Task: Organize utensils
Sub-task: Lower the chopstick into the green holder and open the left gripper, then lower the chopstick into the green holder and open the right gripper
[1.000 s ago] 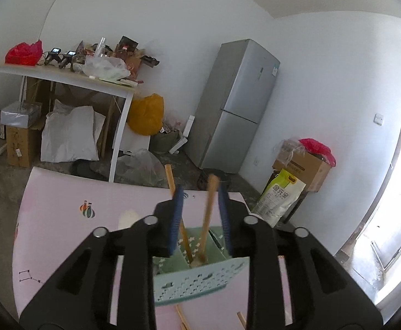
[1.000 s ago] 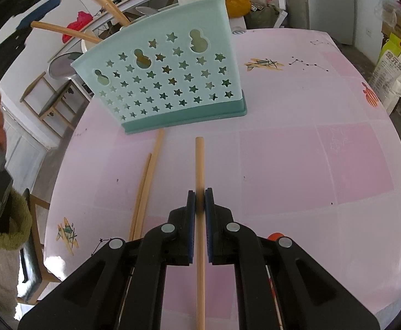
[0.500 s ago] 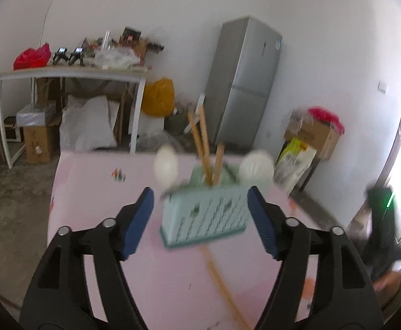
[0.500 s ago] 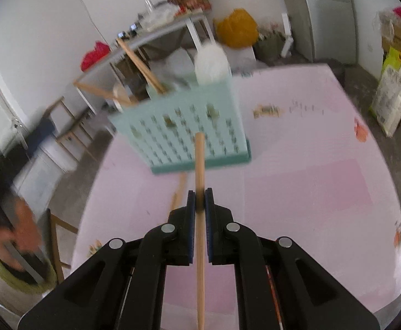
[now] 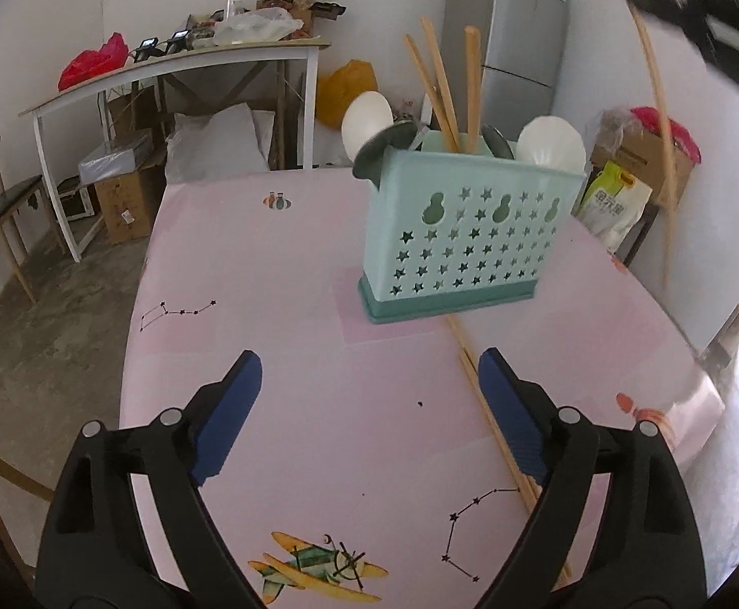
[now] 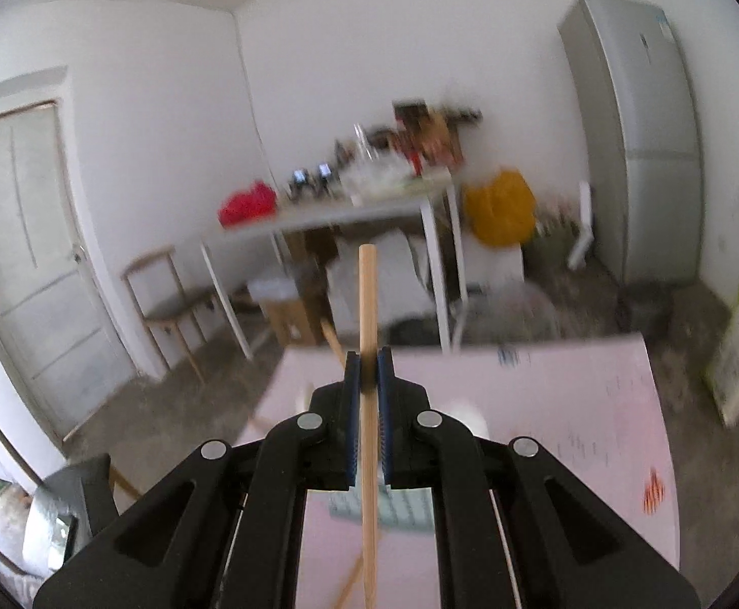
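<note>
Having dropped its chopstick into the caddy (image 5: 470,238), the left gripper (image 5: 369,406) has just been opening; its jaws gape wide over the table (image 5: 268,264), nothing between them. The right gripper (image 6: 367,370), pinched tight on another chopstick (image 6: 367,304), has lifted it off the table, likely caddy-bound. Two chopsticks (image 5: 491,421) remain beside the caddy.

Mint-green caddy (image 5: 470,233), star cutouts; pink tablecloth (image 5: 288,355), constellation prints; blue-padded black tongs (image 5: 369,396).

The holder (image 6: 379,505) is largely hidden behind the right gripper (image 6: 367,373), the chopstick (image 6: 368,406) is cut off below, and the room is blurred.
</note>
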`<state>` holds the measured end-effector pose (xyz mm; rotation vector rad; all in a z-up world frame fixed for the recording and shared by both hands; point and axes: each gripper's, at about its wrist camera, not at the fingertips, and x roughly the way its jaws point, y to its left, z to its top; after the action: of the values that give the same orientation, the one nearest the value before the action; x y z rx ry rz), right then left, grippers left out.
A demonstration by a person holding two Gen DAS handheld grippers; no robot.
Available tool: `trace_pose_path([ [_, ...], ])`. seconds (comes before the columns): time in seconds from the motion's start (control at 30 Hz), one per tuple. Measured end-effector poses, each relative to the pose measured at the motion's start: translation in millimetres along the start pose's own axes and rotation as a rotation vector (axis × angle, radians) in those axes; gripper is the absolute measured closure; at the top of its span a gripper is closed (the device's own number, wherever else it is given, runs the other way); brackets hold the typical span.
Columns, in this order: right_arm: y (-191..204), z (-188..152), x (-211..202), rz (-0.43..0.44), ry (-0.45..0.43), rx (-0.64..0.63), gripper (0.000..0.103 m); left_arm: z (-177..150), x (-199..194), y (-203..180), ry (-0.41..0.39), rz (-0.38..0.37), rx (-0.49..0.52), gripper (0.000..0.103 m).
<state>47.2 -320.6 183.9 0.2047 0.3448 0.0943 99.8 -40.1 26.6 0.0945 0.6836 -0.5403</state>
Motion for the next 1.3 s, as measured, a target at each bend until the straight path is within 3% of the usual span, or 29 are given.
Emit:
trace_pose_path([
  [0.17,14,36,15,0.04,-0.105,-0.044,0.096,-2,-1,-2,-0.006,0.022,0.031,0.017],
  [0.4,26,52,52,0.08,-0.178,-0.08,0.096,-4,1,-2,0.01,0.019,0.038,0.015],
  [0.6,26,43,87,0.077,-0.148,-0.094,0.096,-3,2,0,0.01,0.023,0.035,0.014],
  [0.83,15,3,117,0.0,-0.026,-0.171,0.095,-2,5,1,0.017,0.021,0.025,0.014],
  [0.9,10,-2,116,-0.012,0.007,-0.177,0.094,-2,5,1,0.017,0.022,0.027,0.014],
  [0.97,3,-3,109,-0.029,0.009,-0.163,0.077,-3,6,1,0.019,0.021,0.026,0.014],
  [1.03,-7,-3,99,-0.035,-0.004,-0.136,0.067,-4,6,1,0.022,0.02,0.022,0.013],
  [1.3,-36,-12,37,-0.037,-0.044,0.005,0.059,-5,3,-4,0.02,0.027,0.04,0.012],
])
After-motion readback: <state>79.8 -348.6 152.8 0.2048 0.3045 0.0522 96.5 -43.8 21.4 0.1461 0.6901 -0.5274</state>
